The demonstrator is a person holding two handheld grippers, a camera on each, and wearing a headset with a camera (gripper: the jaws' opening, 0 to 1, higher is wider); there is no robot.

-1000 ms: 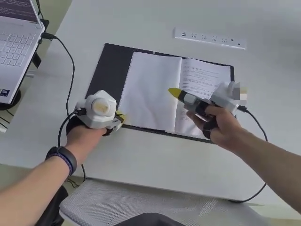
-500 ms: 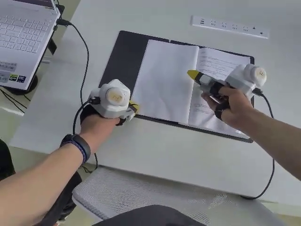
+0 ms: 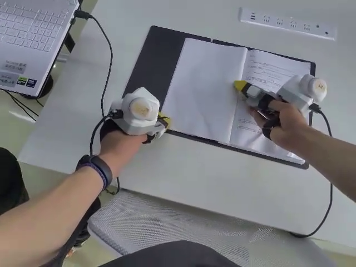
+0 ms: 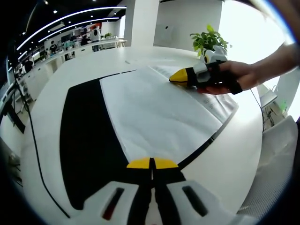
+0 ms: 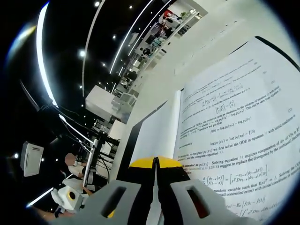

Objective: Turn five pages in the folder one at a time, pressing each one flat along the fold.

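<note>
The folder lies open on the table, with a blank page left of the fold and a printed page right of it, where "equation" and "ODE" can be read. The right gripper has its jaws closed on nothing, tips at the fold. The left gripper is likewise closed and empty, at the folder's near edge. Bare table runs along the front; a laptop sits well left and a power strip beyond the far edge.
</note>
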